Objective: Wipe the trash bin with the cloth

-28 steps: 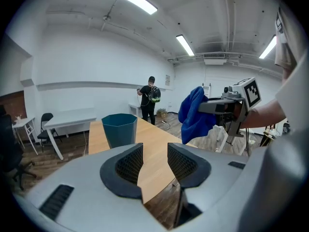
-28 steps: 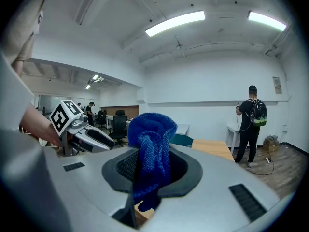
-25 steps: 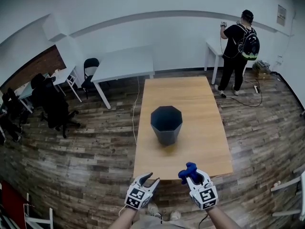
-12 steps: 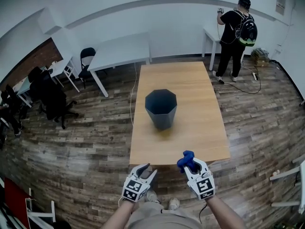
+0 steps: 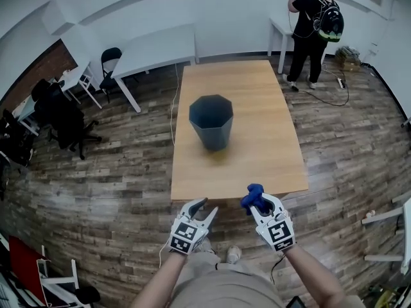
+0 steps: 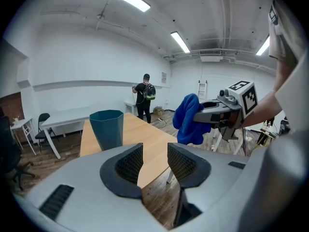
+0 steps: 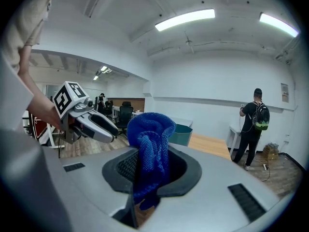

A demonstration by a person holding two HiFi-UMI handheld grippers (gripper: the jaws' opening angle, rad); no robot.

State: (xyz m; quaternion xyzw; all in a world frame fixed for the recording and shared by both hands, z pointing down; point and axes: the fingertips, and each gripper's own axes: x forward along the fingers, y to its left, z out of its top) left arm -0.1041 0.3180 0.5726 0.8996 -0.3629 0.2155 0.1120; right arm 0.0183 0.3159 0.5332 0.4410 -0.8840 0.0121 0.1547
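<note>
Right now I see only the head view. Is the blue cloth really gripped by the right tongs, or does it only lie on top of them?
Observer: It is gripped. In the right gripper view the right tongs are closed on the blue cloth. It bunches up above the pads and hangs down below them.
Operator: Thank you. And the left tongs, do they hold something?
Observer: No. The left gripper view shows the left tongs standing apart, with nothing between them.
</note>
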